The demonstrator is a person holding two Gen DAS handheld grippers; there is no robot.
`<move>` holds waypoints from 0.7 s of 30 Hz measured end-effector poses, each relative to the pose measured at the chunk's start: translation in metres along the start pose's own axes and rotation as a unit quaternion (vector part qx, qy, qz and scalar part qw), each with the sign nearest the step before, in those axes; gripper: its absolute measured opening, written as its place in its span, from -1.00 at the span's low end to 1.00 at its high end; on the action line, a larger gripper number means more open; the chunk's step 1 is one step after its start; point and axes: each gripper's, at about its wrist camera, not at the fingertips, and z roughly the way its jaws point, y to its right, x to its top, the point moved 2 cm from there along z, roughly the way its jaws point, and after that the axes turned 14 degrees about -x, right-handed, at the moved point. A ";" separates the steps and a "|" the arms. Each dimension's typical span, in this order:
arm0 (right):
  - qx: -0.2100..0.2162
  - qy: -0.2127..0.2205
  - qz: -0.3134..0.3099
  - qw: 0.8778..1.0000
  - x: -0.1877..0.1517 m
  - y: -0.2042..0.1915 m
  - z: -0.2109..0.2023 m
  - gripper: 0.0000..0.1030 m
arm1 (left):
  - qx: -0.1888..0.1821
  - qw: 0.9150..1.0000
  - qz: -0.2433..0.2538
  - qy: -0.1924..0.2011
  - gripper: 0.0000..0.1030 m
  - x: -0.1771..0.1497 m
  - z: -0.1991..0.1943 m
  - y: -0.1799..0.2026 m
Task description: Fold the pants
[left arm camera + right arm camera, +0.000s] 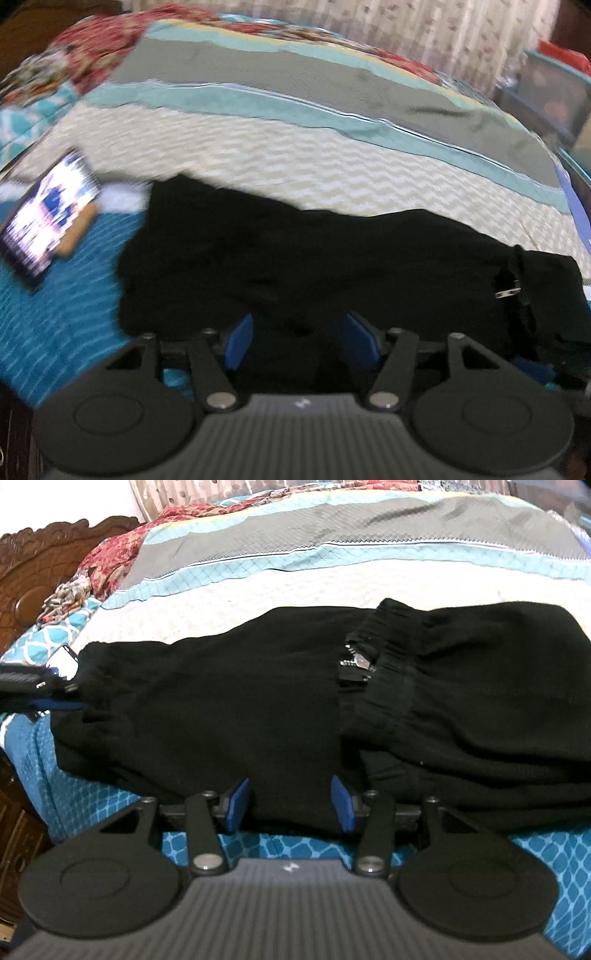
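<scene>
1. Black knitted fabric pants [258, 701], partly folded, lie across the frame's centre on a patterned teal-and-cream bedspread [295, 576].
2. Right gripper [291, 805]: blue pads parted at the pants' near edge, cloth between them, unpinched.
3. Left gripper [299, 343]: pads likewise apart over black cloth.

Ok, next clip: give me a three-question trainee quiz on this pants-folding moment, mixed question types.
1. True or false: the black pants lie on the bed cover.
2. What metal part shows beside the elastic waistband?
A. a zipper
B. a belt buckle
C. a row of buttons
3. Fill in: in the left wrist view, the lit object at the left on the bedding is a ____.

Key
1. True.
2. A, the zipper.
3. Phone. Both the left hand-held gripper and the right hand-held gripper have blue pads standing apart, with black cloth between them but not pinched.
</scene>
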 end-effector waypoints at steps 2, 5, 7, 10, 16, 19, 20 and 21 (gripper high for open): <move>-0.002 0.004 -0.001 1.000 0.001 0.003 0.006 0.11 | 0.006 1.000 -0.030 0.009 0.16 -0.013 -0.015 -0.026; -0.014 0.016 -0.010 1.000 0.000 -0.006 0.009 0.21 | 0.012 0.996 -0.087 0.020 0.18 -0.031 -0.033 -0.064; -0.028 0.025 -0.025 0.999 -0.003 -0.011 0.010 0.24 | 0.012 0.991 -0.129 0.027 0.19 -0.040 -0.041 -0.087; -0.047 0.034 -0.040 0.998 -0.004 -0.017 0.011 0.26 | 0.009 0.985 -0.170 0.034 0.21 -0.048 -0.045 -0.111; -0.058 0.038 -0.037 0.997 -0.002 -0.016 0.014 0.26 | -0.023 0.979 -0.199 0.047 0.24 -0.041 -0.041 -0.122; -0.062 0.043 -0.033 0.997 -0.002 -0.015 0.016 0.26 | -0.038 0.978 -0.200 0.050 0.41 -0.034 -0.033 -0.123; -0.064 0.045 -0.033 0.996 -0.002 -0.017 0.017 0.26 | -0.041 0.977 -0.201 0.050 0.45 -0.033 -0.031 -0.122; -0.067 0.046 -0.033 0.996 -0.002 -0.018 0.017 0.26 | -0.047 0.977 -0.204 0.050 0.45 -0.031 -0.028 -0.123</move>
